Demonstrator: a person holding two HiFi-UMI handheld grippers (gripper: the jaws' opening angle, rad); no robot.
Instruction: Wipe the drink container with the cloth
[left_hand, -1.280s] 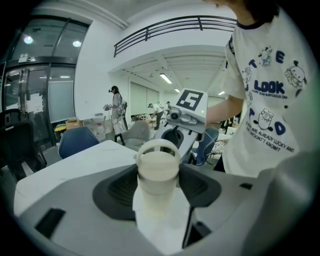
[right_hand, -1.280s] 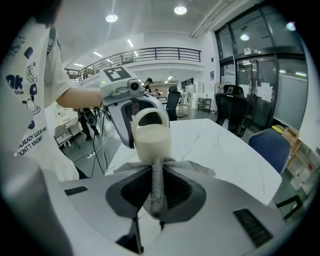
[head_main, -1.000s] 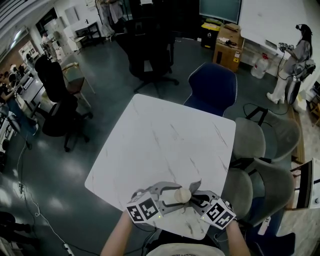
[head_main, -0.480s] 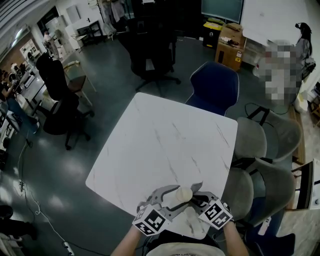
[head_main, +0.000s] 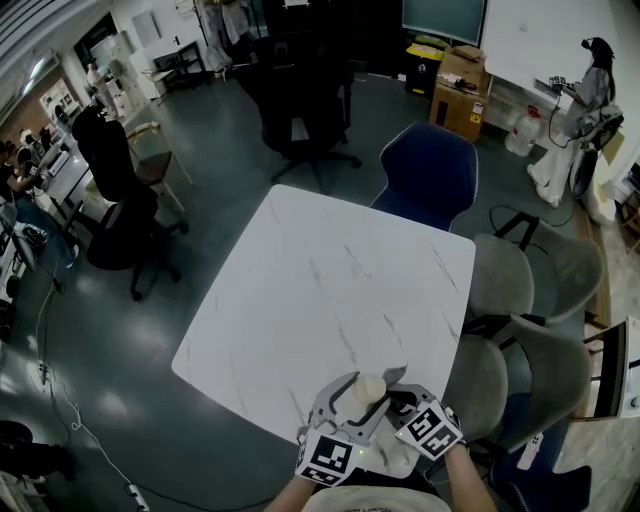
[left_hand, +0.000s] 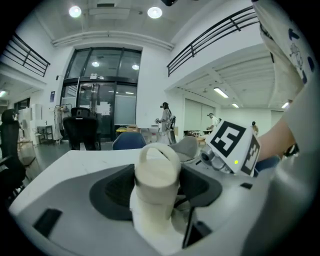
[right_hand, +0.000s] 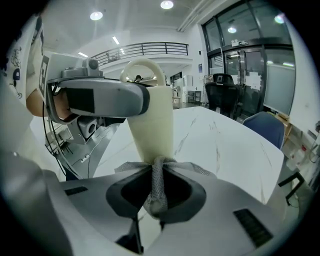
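cream drink container (left_hand: 156, 167) clamped in left gripper (left_hand: 157, 195); right gripper (right_hand: 156, 200) pinches grey cloth (right_hand: 158, 175) against it

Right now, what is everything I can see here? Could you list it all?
table: one, white, centre
bottle: one, cream, near table edge
cloth: one, grey mesh, up against the bottle
blue chair: one, beyond the table
grey chairs: several, right of the table
black chairs: two, left and far back
box: one, brown, far back
left gripper: one, grey, shut on the bottle
right gripper: one, grey, shut on the cloth
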